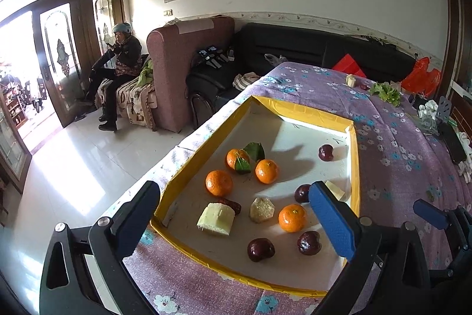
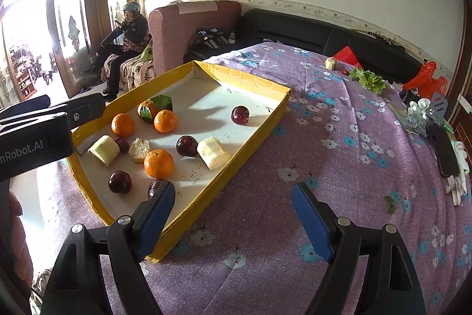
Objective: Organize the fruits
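Note:
A shallow yellow-rimmed tray [image 1: 321, 111] [image 2: 265, 120] with a white floor lies on the purple flowered cloth. In it are several tangerines [image 1: 219, 182] [image 2: 158, 163], two with green leaves, several dark red plums [image 1: 260, 249] [image 2: 239, 114], pale cut cane pieces [image 1: 216, 218] [image 2: 213, 152] and a rough beige chunk [image 1: 262, 209]. My left gripper [image 1: 236, 214] is open and empty, hovering over the tray's near end. My right gripper [image 2: 233, 214] is open and empty, over the tray's near right edge and the cloth.
On the far cloth lie a lettuce leaf [image 2: 368, 80], a small pale piece [image 2: 331, 63], a small red fruit [image 2: 344, 71], a black phone [image 2: 444, 151] and white gloves. A red bag [image 2: 427, 81], black sofa and seated person are behind. The table edge drops left to the floor.

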Demonstrator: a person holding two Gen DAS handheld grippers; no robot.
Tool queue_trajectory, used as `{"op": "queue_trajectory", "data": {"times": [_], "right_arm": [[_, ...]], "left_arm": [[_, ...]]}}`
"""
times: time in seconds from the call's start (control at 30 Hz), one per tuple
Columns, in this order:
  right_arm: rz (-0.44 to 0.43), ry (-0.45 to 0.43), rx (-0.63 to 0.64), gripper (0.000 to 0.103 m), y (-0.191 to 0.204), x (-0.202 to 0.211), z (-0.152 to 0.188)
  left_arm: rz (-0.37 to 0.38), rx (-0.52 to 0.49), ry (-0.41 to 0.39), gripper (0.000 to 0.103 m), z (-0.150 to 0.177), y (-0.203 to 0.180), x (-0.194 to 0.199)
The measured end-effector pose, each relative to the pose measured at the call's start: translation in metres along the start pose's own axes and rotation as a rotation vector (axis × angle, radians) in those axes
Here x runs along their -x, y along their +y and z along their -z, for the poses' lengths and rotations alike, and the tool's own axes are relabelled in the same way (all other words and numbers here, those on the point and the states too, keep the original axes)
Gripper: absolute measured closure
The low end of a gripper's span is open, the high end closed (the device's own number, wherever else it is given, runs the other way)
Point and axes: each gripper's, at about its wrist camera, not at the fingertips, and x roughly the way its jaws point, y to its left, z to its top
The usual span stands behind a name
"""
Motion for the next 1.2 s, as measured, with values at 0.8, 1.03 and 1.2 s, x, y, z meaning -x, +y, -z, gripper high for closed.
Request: {"op": "queue_trajectory", "data": {"times": [0.8, 1.03, 1.2], "right_arm": [[-0.017, -0.123, 0.021, 0.014, 0.011, 0.039, 0.004], [-0.027, -0.105, 0.029, 0.013, 0.016, 0.035, 0.005], [-0.029, -0.081, 0.055, 0.013, 0.026, 0.028, 0.005]], "left_arm": [[-0.019, 0.087, -0.254, 0.000, 0.001, 0.014, 0.068], [-0.040, 0.074, -0.148, 0.000, 0.011, 0.011, 0.045], [-0.034, 0.077, -0.074, 0.000, 0.016, 0.012, 0.030]]}}
